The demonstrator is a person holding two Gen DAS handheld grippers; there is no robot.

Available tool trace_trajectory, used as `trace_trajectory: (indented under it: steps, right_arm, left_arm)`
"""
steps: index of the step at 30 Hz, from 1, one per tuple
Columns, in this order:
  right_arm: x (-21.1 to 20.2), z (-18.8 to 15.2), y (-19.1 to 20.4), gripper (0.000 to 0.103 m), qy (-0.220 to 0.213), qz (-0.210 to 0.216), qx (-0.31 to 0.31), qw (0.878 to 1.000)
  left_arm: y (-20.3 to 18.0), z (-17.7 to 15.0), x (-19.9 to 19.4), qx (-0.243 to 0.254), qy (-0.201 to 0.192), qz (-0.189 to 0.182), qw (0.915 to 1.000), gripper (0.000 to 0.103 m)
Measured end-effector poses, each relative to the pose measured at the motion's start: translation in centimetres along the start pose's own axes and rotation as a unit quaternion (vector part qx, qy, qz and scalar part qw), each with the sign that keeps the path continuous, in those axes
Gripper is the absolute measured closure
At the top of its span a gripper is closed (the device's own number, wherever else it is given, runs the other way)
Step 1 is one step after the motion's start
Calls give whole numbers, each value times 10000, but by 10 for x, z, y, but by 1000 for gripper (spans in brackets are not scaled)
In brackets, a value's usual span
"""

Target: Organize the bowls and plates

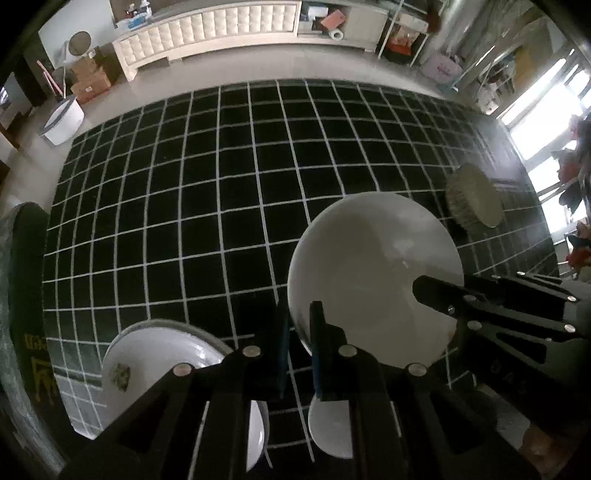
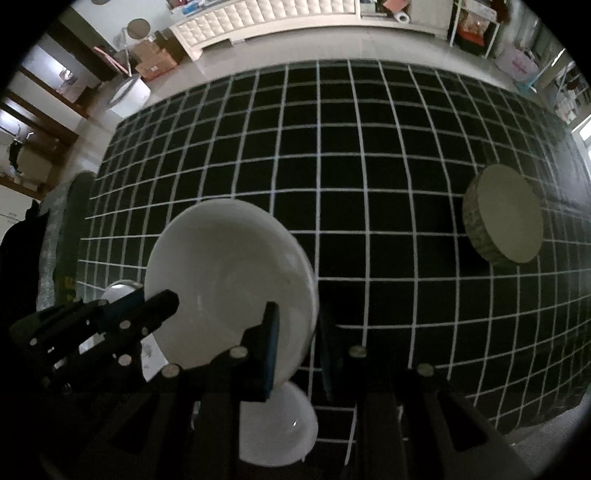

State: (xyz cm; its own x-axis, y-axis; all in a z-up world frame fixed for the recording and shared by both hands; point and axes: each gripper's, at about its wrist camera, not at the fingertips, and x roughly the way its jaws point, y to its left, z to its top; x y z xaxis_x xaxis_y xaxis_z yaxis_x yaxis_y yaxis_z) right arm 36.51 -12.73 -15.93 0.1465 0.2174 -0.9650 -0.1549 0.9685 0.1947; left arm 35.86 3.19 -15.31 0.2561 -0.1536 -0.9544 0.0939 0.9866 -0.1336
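Both my grippers, left (image 1: 299, 332) and right (image 2: 297, 332), pinch opposite rims of the white bowl (image 1: 373, 273), seemingly lifted above the checkered cloth (image 1: 207, 192).

Left gripper (image 1: 299, 343) linkage covering near half of patterned plate (image 1: 147, 354) and most of small white bowl (image 1: 328, 428). Right gripper (image 2: 297, 343) body hiding near part of same small white bowl (image 2: 280, 424). Large white bowl (image 2: 229, 280) blocking most of patterned plate in right wrist view. Far shelf clutter (image 1: 332, 22) blurring beyond identification.
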Motion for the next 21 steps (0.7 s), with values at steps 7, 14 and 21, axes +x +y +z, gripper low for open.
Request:
trace_trajectory:
  steps: [7, 14, 21]
  right_arm:
    - [-34, -28, -13, 79, -156, 0, -147, 9998]
    - [-31, -53, -11, 79, -58, -14, -155, 9999]
    - [-13, -84, -19, 79, 235, 104, -12, 9997]
  left_arm:
    - [-7, -29, -27, 53, -119, 75, 9999, 94]
    - [-25, -57, -22, 33, -3, 79, 10000, 94]
    - [-31, -82, -9, 68, 169, 57, 9998, 94]
